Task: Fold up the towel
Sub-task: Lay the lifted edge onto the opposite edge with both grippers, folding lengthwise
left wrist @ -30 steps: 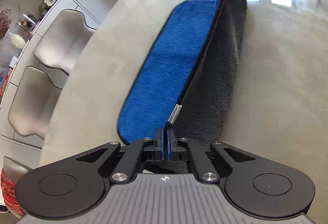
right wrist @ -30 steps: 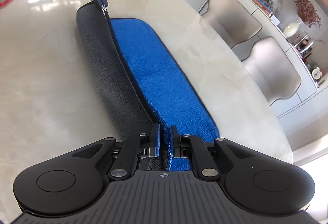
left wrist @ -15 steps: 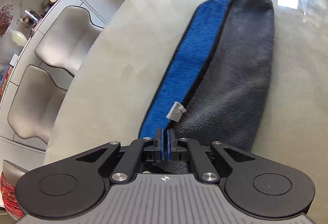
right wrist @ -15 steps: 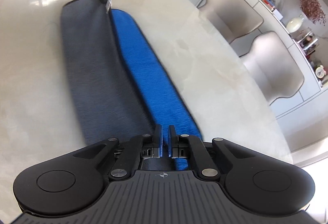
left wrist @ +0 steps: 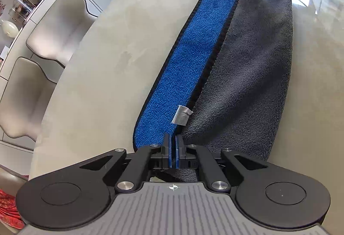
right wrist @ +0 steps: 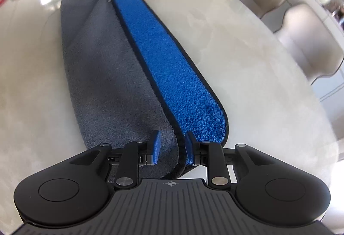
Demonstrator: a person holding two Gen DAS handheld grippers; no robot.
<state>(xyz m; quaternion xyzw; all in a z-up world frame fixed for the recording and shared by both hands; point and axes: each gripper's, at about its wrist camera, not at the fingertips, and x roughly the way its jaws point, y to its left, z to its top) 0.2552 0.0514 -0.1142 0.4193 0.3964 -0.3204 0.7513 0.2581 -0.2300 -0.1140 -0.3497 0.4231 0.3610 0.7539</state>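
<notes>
Towel [left wrist: 247,75]: one, lying on the bench [left wrist: 103,75]; grey face folded over the blue face, a blue strip left uncovered along one long side.
Label tab [left wrist: 181,115]: one small grey tag at the folded hem, near the left gripper.
Left gripper [left wrist: 172,154]: clenched on the towel's corner hem, pads together with cloth between.
Right gripper [right wrist: 172,146]: released; fingers [right wrist: 155,144] spread either side of the opposite corner, which lies loose between them.
Handling (judged): soft, light, limp plush; it will sag and drape, not hold shape. Best taken at corners or the bound black edge, both ends together.
Chairs [left wrist: 53,17]: two pale seats beside the bench.
</notes>
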